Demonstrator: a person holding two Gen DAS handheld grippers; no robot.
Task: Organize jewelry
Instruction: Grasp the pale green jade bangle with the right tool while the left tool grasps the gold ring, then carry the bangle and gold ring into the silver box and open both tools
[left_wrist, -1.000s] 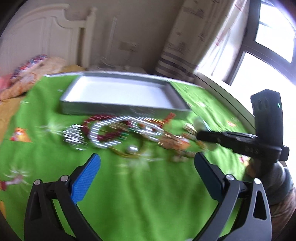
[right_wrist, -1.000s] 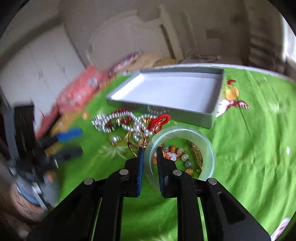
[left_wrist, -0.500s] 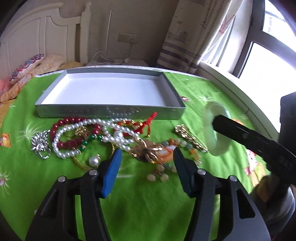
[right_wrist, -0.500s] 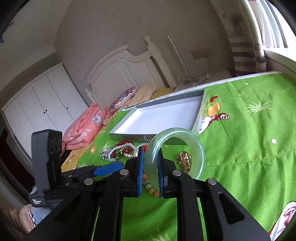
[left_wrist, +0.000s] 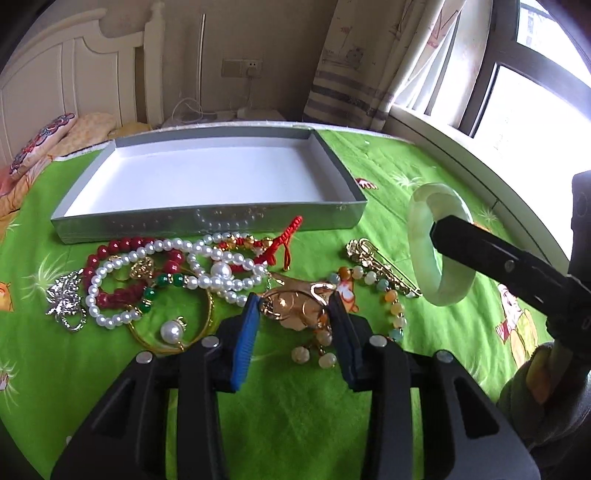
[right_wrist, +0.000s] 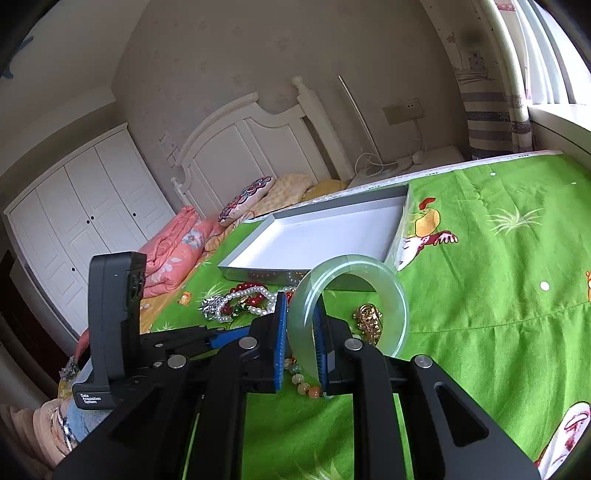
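Now left gripper (left_wrist: 293, 312) has dropped onto the pile, jaws closing around gold pendant (left_wrist: 295, 308) on the green cloth. Right gripper (right_wrist: 301, 328) still clamps jade bangle (right_wrist: 351, 291), lifted clear; tray (left_wrist: 207, 221) empty.

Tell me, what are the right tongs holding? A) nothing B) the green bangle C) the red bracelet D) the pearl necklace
B: the right tongs are shut on the green bangle, lifted off the green cloth.
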